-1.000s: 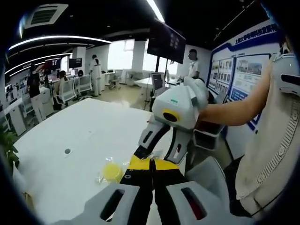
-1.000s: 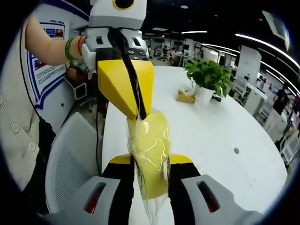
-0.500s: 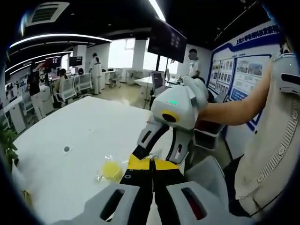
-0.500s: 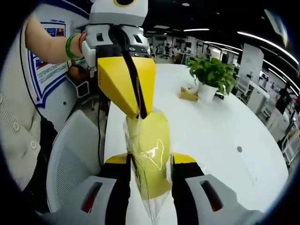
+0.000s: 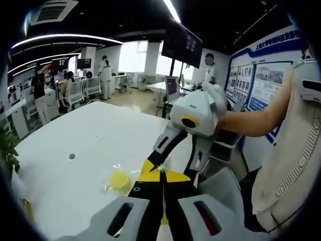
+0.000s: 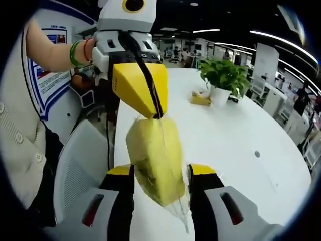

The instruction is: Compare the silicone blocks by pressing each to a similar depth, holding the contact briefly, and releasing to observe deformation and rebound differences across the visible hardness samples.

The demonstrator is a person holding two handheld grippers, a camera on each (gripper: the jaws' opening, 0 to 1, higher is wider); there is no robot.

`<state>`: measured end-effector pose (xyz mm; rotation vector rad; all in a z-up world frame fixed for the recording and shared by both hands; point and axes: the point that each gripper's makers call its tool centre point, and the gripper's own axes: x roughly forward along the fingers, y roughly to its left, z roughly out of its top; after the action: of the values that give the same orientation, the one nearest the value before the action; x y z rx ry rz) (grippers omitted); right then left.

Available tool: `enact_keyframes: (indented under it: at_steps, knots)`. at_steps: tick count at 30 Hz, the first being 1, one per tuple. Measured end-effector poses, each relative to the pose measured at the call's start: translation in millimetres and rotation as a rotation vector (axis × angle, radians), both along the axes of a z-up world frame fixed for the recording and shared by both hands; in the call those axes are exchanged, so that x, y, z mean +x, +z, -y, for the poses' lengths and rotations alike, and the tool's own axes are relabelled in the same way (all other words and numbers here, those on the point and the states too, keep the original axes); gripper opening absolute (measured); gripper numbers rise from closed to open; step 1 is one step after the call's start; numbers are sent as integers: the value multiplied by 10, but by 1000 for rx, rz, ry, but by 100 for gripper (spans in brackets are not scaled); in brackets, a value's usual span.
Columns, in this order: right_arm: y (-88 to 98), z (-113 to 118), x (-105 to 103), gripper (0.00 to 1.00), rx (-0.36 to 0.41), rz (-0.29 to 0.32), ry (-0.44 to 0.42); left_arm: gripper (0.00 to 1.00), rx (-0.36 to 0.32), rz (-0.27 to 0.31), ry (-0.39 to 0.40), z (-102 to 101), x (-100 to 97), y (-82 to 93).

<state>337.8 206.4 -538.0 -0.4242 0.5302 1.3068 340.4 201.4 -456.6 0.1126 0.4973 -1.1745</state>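
Observation:
A yellow silicone block [image 6: 155, 160] in a clear bag hangs between the jaws of my right gripper [image 6: 161, 170]. The jaws stand apart on either side of it, and whether they touch it is hard to tell. My left gripper [image 6: 157, 115] comes down from above, its yellow jaws shut on the top of the bag. In the left gripper view my left gripper [image 5: 161, 173] is shut, and the right gripper [image 5: 173, 168] reaches in from the right with its fingers spread. A second yellow block [image 5: 119, 179] in a bag lies on the white table [image 5: 90, 140].
A potted plant [image 6: 223, 75] and a small tan box [image 6: 200, 99] stand on the white table [image 6: 225, 145]. A grey mesh chair [image 6: 75, 170] sits at the table's near edge, beside the person's body. Desks and people are far behind.
My right gripper's jaws have spread wider, and the yellow block between them has swelled back and tilted. The left gripper still pinches the bag top.

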Motion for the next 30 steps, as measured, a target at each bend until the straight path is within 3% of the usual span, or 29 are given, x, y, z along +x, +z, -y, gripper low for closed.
enact_keyframes:
  at_steps: [5, 14, 18, 22, 30]
  knots:
    - [44, 130, -9, 57, 57, -16, -116, 0, 1, -13, 17, -46, -7, -28]
    - [179, 504, -31, 57, 232, -46, -380, 0, 13, -12, 53, -156, -16, -97]
    - [51, 713, -47, 55, 244, -49, -493, 0, 28, -16, 66, -206, -20, -180]
    - [0, 783, -149, 58, 280, -68, -530, 0, 24, -42, 95, -277, 7, -268]
    - [-46, 796, -369, 61, 345, -165, -576, 0, 36, -81, 146, -400, 136, -502]
